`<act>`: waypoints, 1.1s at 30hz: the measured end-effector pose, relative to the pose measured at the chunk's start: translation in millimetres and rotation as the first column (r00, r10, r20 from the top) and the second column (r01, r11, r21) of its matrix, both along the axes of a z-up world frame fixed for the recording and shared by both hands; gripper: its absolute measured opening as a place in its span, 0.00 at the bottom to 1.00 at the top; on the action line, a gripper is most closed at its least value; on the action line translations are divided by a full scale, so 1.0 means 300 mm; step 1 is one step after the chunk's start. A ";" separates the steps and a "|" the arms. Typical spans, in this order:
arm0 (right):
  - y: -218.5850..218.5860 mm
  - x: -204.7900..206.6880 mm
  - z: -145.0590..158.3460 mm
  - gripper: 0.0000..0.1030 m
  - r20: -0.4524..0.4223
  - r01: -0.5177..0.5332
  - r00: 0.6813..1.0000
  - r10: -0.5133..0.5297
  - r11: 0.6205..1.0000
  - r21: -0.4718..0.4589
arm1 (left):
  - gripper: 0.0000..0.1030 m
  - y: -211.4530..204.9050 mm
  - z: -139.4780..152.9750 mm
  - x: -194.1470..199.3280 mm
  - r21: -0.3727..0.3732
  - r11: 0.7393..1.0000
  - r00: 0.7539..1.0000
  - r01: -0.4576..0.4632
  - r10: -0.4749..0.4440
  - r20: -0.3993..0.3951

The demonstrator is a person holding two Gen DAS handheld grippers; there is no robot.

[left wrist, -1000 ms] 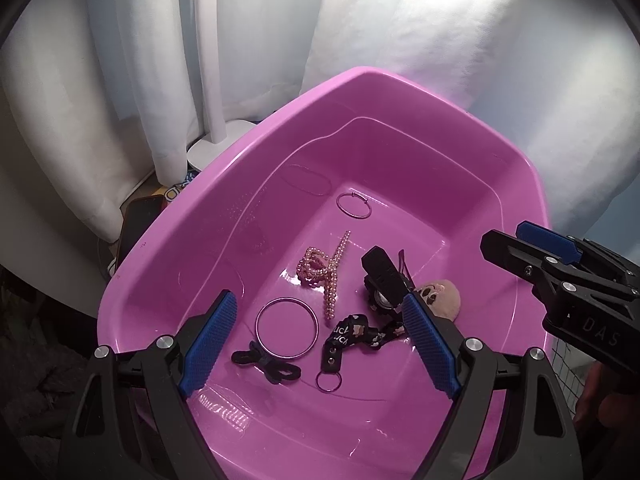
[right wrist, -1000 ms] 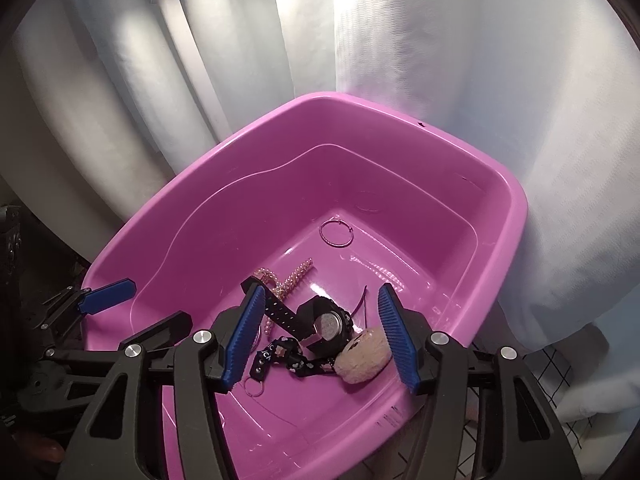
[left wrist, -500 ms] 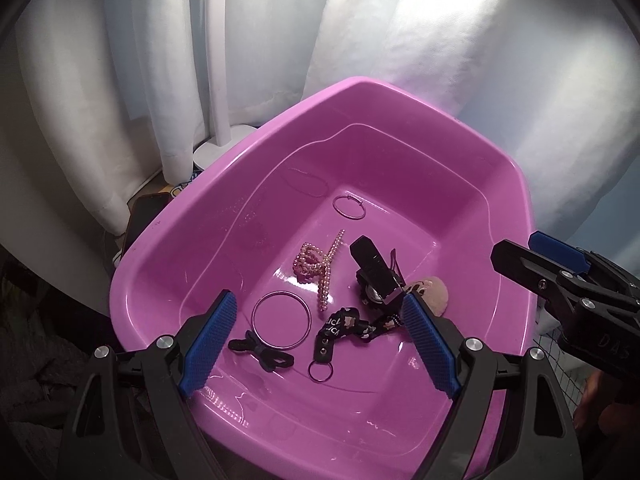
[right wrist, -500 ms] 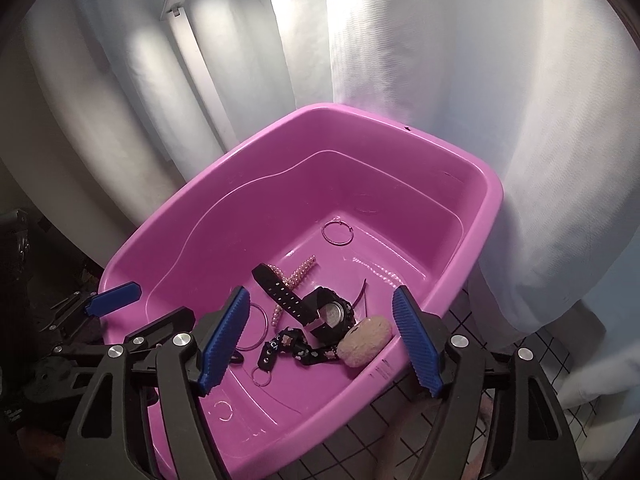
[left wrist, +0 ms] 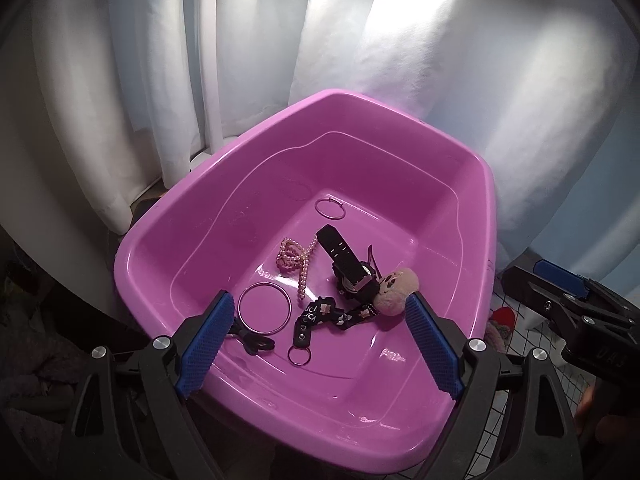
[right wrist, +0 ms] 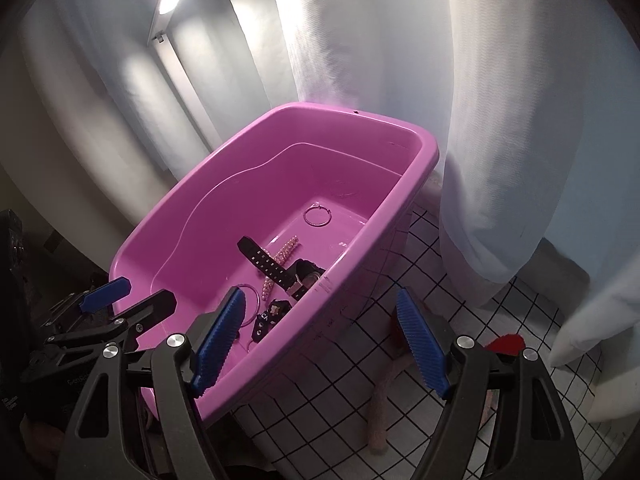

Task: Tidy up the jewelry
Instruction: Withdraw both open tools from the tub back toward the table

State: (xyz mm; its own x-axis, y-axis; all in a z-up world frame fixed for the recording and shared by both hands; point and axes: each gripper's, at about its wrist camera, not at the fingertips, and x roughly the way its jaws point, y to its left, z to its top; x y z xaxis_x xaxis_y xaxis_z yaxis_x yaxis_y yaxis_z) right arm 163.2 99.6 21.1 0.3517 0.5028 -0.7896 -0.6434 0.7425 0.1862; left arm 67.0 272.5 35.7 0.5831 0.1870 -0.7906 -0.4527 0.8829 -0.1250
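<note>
A pink plastic tub (left wrist: pixel 486 216) holds the jewelry: a black watch (left wrist: pixel 346 260), a pearl strand (left wrist: pixel 298 260), a metal bangle (left wrist: pixel 265 309), a thin hoop (left wrist: pixel 329 209), a black printed strap with a key ring (left wrist: pixel 320 314), a beige plush charm (left wrist: pixel 396 290) and a black bow (left wrist: pixel 256 340). My left gripper (left wrist: pixel 316 344) is open and empty above the tub's near rim. My right gripper (right wrist: pixel 320 344) is open and empty, over the tub's right wall (right wrist: pixel 360 264). The watch (right wrist: pixel 280 270) and hoop (right wrist: pixel 317 216) show there too.
White curtains (left wrist: pixel 400 60) hang behind the tub. A white mat with a black grid (right wrist: pixel 460 280) lies right of the tub, with a red object (right wrist: pixel 504 344) and a pink rope-like thing (right wrist: pixel 380 408) on it. Dark clutter sits at the left.
Both grippers have pulled back and up from the tub's inside. The right gripper has swung right, now over the tub's right wall and the grid mat. The jewelry has not moved.
</note>
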 end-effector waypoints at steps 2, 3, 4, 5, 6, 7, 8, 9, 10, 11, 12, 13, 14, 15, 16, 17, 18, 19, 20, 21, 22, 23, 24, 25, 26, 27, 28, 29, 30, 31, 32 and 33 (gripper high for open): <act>-0.038 -0.007 -0.006 0.72 -0.014 0.016 1.000 -0.016 1.000 0.006 | 0.83 -0.027 0.005 -0.008 0.005 1.000 1.000 0.004 -0.004 0.002; -0.060 -0.013 -0.009 0.72 -0.017 0.023 1.000 -0.023 1.000 0.006 | 0.83 -0.042 0.008 -0.011 0.006 1.000 1.000 0.006 -0.006 0.003; -0.084 -0.022 -0.012 0.72 -0.018 0.029 0.999 -0.029 1.000 0.007 | 0.83 -0.058 0.010 -0.014 0.008 1.000 1.000 0.008 -0.008 0.003; -0.106 -0.029 -0.014 0.72 -0.019 0.036 0.999 -0.036 0.999 0.006 | 0.83 -0.074 0.011 -0.017 0.009 1.000 1.000 0.012 -0.012 0.002; -0.130 -0.037 -0.016 0.72 -0.019 0.043 0.999 -0.043 0.999 0.005 | 0.84 -0.092 0.014 -0.019 0.010 1.000 1.000 0.017 -0.017 0.002; -0.155 -0.045 -0.017 0.72 -0.019 0.050 0.999 -0.049 0.999 0.005 | 0.87 -0.111 0.015 -0.020 0.014 1.000 1.000 0.021 -0.021 0.002; -0.183 -0.053 -0.018 0.72 -0.018 0.057 0.998 -0.057 0.998 0.007 | 0.89 -0.130 0.018 -0.024 0.021 1.000 1.000 0.022 -0.022 0.003; -0.215 -0.061 -0.017 0.72 -0.015 0.066 0.998 -0.065 0.998 0.008 | 0.90 -0.150 0.022 -0.027 0.028 0.999 1.000 0.024 -0.024 0.006; -0.246 -0.068 -0.017 0.72 -0.012 0.075 0.997 -0.075 0.997 0.009 | 0.91 -0.170 0.026 -0.030 0.032 0.999 1.000 0.028 -0.029 0.010; -0.275 -0.076 -0.019 0.72 -0.008 0.085 0.996 -0.085 0.996 0.009 | 0.92 -0.190 0.029 -0.033 0.034 0.999 0.999 0.034 -0.035 0.012; -0.303 -0.083 -0.018 0.72 -0.007 0.096 0.995 -0.096 0.995 0.011 | 0.92 -0.209 0.031 -0.035 0.037 0.999 0.999 0.040 -0.041 0.012; -0.335 -0.089 -0.019 0.72 -0.009 0.107 0.994 -0.107 0.994 0.016 | 0.92 -0.228 0.031 -0.039 0.039 0.998 0.999 0.046 -0.047 0.012; -0.370 -0.093 -0.021 0.72 -0.013 0.119 0.993 -0.118 0.993 0.020 | 0.92 -0.248 0.030 -0.041 0.041 0.998 0.998 0.054 -0.054 0.011; -0.406 -0.096 -0.025 0.72 -0.018 0.133 0.991 -0.133 0.991 0.022 | 0.92 -0.269 0.030 -0.041 0.044 0.997 0.998 0.060 -0.061 0.008; -0.444 -0.100 -0.028 0.72 -0.023 0.149 0.989 -0.148 0.989 0.023 | 0.93 -0.289 0.028 -0.043 0.045 0.997 0.998 0.067 -0.067 0.004; -0.483 -0.103 -0.032 0.72 -0.028 0.165 0.986 -0.164 0.986 0.024 | 0.93 -0.310 0.025 -0.045 0.047 0.996 0.997 0.074 -0.074 0.001; -0.524 -0.108 -0.037 0.72 -0.034 0.183 0.983 -0.182 0.983 0.023 | 0.93 -0.332 0.022 -0.048 0.048 0.996 0.997 0.079 -0.079 -0.002; -0.565 -0.114 -0.045 0.72 -0.041 0.202 0.979 -0.200 0.979 0.023 | 0.93 -0.353 0.018 -0.049 0.050 0.995 0.996 0.085 -0.085 -0.003; -0.607 -0.121 -0.057 0.72 -0.048 0.221 0.974 -0.220 0.975 0.021 | 0.93 -0.372 0.015 -0.052 0.049 0.995 0.996 0.092 -0.092 -0.002; -0.649 -0.129 -0.067 0.72 -0.054 0.240 0.969 -0.239 0.971 0.018 | 0.93 -0.390 0.011 -0.056 0.048 0.994 0.995 0.097 -0.097 -0.001; -0.688 -0.137 -0.079 0.72 -0.062 0.260 0.964 -0.259 0.965 0.015 | 0.93 -0.407 0.008 -0.061 0.048 0.994 0.995 0.100 -0.100 0.002; -0.727 -0.145 -0.092 0.72 -0.071 0.279 0.958 -0.277 0.960 0.012 | 0.93 -0.424 0.005 -0.066 0.048 0.993 0.995 0.104 -0.104 0.007; -0.764 -0.155 -0.106 0.72 -0.078 0.296 0.952 -0.295 0.955 0.009 | 0.93 -0.441 0.000 -0.071 0.048 0.993 0.994 0.107 -0.107 0.009; -0.796 -0.163 -0.119 0.72 -0.084 0.310 0.947 -0.309 0.951 0.005 | 0.93 -0.458 -0.007 -0.076 0.047 0.993 0.994 0.111 -0.112 0.009; -0.826 -0.171 -0.132 0.72 -0.087 0.321 0.943 -0.320 0.947 0.000 | 0.93 -0.476 -0.014 -0.080 0.046 0.992 0.993 0.117 -0.118 0.009; -0.849 -0.180 -0.145 0.72 -0.089 0.330 0.940 -0.330 0.944 -0.009 | 0.93 -0.494 -0.021 -0.083 0.046 0.991 0.992 0.123 -0.123 0.008; -0.871 -0.185 -0.156 0.72 -0.092 0.337 0.937 -0.337 0.941 -0.017 | 0.93 -0.513 -0.028 -0.087 0.048 0.991 0.992 0.128 -0.128 0.007; -0.892 -0.190 -0.166 0.72 -0.096 0.342 0.935 -0.342 0.940 -0.020 | 0.93 -0.534 -0.036 -0.091 0.052 0.990 0.991 0.132 -0.133 0.008; -0.911 -0.197 -0.175 0.72 -0.098 0.345 0.933 -0.346 0.938 -0.021 | 0.93 -0.553 -0.046 -0.093 0.055 0.989 0.990 0.137 -0.138 0.007; -0.926 -0.203 -0.183 0.72 -0.099 0.347 0.933 -0.347 0.938 -0.023 | 0.93 -0.572 -0.054 -0.094 0.057 0.988 0.990 0.143 -0.143 0.003; -0.941 -0.209 -0.189 0.72 -0.095 0.347 0.933 -0.348 0.938 -0.024 | 0.93 -0.591 -0.066 -0.091 0.057 0.987 0.989 0.148 -0.148 -0.003; -0.954 -0.216 -0.194 0.72 -0.089 0.344 0.935 -0.344 0.939 -0.024 | 0.93 -0.608 -0.080 -0.088 0.055 0.987 0.988 0.153 -0.152 -0.012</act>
State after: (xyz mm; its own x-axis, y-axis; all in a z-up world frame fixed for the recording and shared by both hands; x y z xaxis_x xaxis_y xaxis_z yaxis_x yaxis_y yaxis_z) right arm 98.3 -186.5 -37.1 0.4286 0.3575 -0.8298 -0.3290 0.9171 0.2252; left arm 40.7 90.2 11.7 0.6024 0.1403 -0.7857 -0.3130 0.9471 -0.0709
